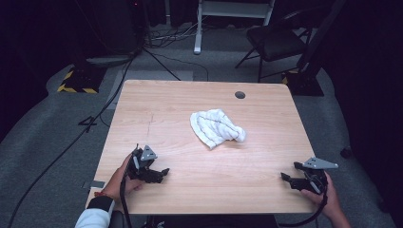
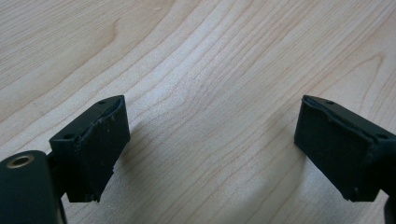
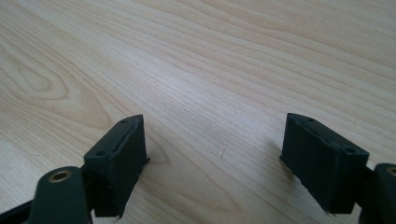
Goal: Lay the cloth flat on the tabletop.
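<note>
A crumpled white cloth (image 1: 216, 127) with thin dark stripes lies near the middle of the light wooden table (image 1: 180, 114). My left gripper (image 1: 160, 175) rests low over the table's front left part, a hand holding it, well short of the cloth. In the left gripper view its jaws stand wide apart over bare wood, the left gripper (image 2: 212, 140) open with nothing between its pads. My right gripper (image 1: 289, 172) sits near the front right corner, its tips pointing left. The right gripper (image 3: 215, 154) is open too, with bare wood between its jaws.
A dark round cable hole (image 1: 240, 94) sits near the table's far edge. Beyond the table stand a black folding chair (image 1: 275, 42), a white frame (image 1: 204, 23) and cables (image 1: 119, 90) across the grey carpet.
</note>
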The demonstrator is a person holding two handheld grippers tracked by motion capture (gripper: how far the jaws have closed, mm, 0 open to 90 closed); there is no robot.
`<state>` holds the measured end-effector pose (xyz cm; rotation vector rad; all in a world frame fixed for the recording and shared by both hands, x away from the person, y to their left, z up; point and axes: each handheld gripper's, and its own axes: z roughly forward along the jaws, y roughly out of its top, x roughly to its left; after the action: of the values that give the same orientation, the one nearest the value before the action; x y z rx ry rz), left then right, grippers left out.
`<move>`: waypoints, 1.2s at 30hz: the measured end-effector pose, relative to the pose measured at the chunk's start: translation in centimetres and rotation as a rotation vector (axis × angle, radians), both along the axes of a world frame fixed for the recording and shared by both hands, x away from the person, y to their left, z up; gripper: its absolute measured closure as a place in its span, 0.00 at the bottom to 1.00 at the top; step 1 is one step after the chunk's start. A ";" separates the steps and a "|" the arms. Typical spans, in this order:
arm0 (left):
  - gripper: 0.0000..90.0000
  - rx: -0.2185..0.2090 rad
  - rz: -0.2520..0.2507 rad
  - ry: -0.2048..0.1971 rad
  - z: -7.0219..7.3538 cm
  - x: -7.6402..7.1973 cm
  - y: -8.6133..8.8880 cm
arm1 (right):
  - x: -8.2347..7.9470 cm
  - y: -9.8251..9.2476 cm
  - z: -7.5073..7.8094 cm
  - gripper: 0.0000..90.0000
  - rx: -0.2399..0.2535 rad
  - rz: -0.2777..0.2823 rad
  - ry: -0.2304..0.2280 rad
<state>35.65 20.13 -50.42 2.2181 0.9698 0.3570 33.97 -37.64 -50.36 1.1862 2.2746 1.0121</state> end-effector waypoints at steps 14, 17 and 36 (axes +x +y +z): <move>0.11 0.011 -0.026 -0.004 0.0 0.1 0.1 | 0.2 0.2 0.0 0.24 -0.002 0.013 0.003; 0.11 0.006 -0.044 0.001 0.0 0.3 0.2 | 0.5 0.1 0.1 0.24 -0.005 0.027 0.006; 0.06 0.015 -0.048 0.006 0.0 2.2 -1.6 | 7.4 5.2 4.7 0.43 0.034 0.127 -0.066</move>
<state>37.88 18.57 -50.41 2.2531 0.9178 0.3365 41.39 -32.39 -45.64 1.0167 2.3141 1.1234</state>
